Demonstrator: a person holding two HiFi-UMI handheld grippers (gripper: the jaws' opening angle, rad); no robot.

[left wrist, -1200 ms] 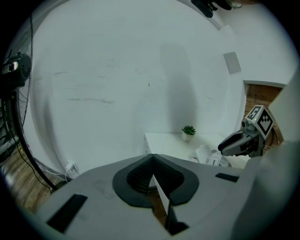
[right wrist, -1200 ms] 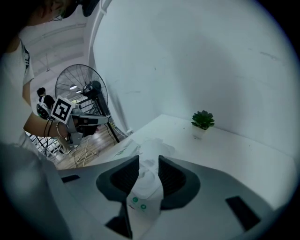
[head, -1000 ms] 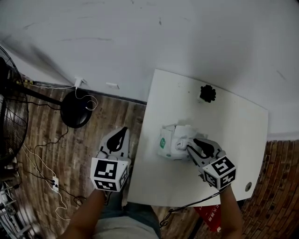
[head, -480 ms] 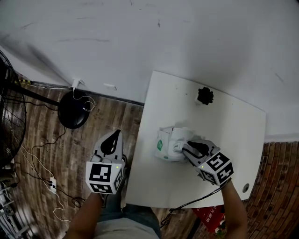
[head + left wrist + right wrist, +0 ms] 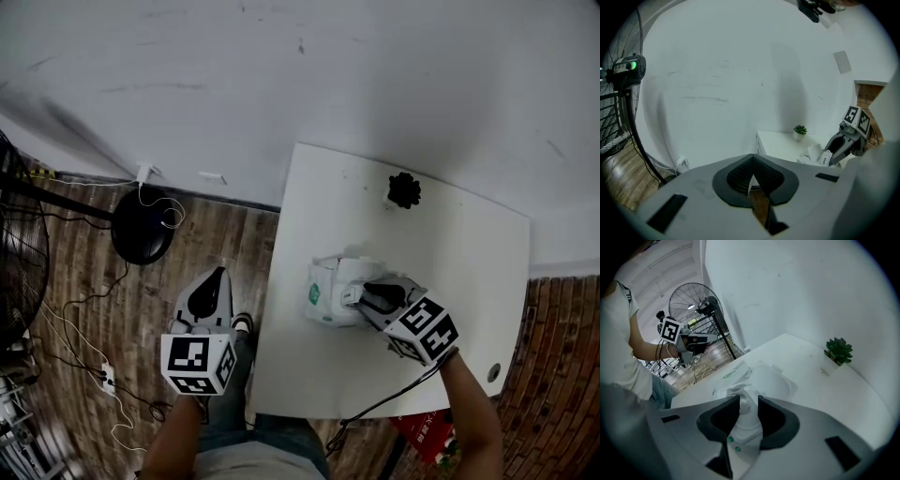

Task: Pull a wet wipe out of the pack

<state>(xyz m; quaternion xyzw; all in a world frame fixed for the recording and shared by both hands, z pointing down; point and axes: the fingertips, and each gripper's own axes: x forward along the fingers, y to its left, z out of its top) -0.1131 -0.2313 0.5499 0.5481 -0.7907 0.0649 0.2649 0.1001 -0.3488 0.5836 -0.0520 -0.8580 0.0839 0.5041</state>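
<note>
I see a white table (image 5: 450, 253) by a white wall (image 5: 281, 75), with wooden floor (image 5: 94, 281) at the left. The fan (image 5: 19, 262) is cut off at the edge. The pack (image 5: 323, 291) lies on the table, half covered by my right gripper (image 5: 354, 297), which is clamped on its wipe (image 5: 749, 411). My left gripper (image 5: 216, 281) hangs over the floor, its jaws together.

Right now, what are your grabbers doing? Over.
Right gripper shut on the flap. Left gripper shut, empty, off the table. Pack sits on table. Nothing in the way.
</note>
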